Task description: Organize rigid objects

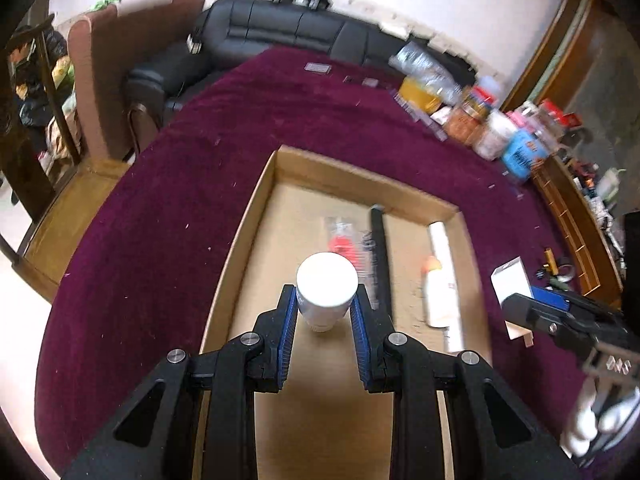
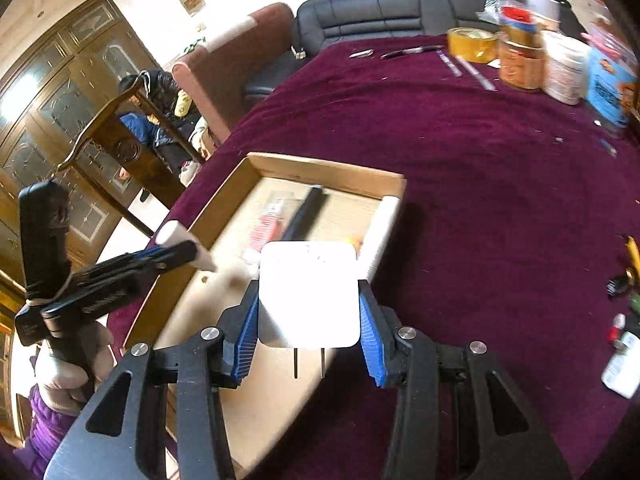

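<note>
My left gripper (image 1: 325,300) is shut on a white bottle (image 1: 327,280) with a white cap, held above the floor of an open cardboard box (image 1: 248,216). In the box lie a black bar (image 1: 380,256), a red packet (image 1: 342,242), a white bottle with an orange cap (image 1: 438,292) and a white tube (image 1: 440,240). My right gripper (image 2: 308,300) is shut on a white square plug charger (image 2: 308,292), prongs pointing down, over the box's near right rim (image 2: 320,172). The right wrist view shows the left gripper (image 2: 176,254) with its bottle (image 2: 176,234) at the left.
The box rests on a dark red tablecloth (image 2: 480,200). Jars and packets (image 2: 520,64), a yellow tape roll (image 2: 470,44) and pens (image 2: 472,68) crowd the far right. Small items (image 2: 624,360) lie at the right edge. A black sofa (image 1: 280,28) and a wooden chair (image 2: 120,140) stand beyond.
</note>
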A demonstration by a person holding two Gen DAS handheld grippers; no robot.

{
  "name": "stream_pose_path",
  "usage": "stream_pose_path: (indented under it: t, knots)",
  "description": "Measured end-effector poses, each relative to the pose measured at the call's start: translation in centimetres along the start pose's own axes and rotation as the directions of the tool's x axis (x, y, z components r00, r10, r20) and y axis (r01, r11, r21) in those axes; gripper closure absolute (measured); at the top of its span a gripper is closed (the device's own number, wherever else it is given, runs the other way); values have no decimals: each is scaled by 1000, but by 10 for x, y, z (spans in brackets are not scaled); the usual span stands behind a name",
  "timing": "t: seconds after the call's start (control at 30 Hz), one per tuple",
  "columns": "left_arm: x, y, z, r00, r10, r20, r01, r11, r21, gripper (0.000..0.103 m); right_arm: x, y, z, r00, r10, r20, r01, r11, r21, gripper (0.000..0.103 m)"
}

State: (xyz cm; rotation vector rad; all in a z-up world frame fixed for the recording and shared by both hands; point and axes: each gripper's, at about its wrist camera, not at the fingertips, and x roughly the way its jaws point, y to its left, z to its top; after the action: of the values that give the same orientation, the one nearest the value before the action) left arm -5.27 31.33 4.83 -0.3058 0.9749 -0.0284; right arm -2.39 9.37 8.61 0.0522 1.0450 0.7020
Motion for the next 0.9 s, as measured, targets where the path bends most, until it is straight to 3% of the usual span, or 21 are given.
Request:
stream_pose_path:
  t: [0.13,0.3,0.4,0.53,0.6,0.73,0.9]
  knots:
    - [25,10,11,997,5,-83,-7,1000,-30,81,28,5,15,999,-20,-26,20,1000,23,60]
    - [42,10,23,994,-1,-106,-4,999,-43,81,59,-1,33,994,-96,-59,99,994,48,60]
    - [46,12,30,996,-10,-85,5,998,-66,79,70,-5,39,989,-128,-70,132,989,59,60]
    - [36,18,27,996,-79,-38,74,990,-124,68,79,-9,46,983,-167,-73,171,984,56,60]
    - [25,17,23,996,-91,-9,89,988,-127,67,83,-12,47,985,-154,-74,160,985,71,58]
    - [-6,16,6,991,-118,63,126,983,-134,50,80,-15,44,991,-126,-50,131,986,103,58]
    - [-45,5,-15,984,-93,149,110,988,-112,47,44,-27,34,997,-78,24,74,990,124,58]
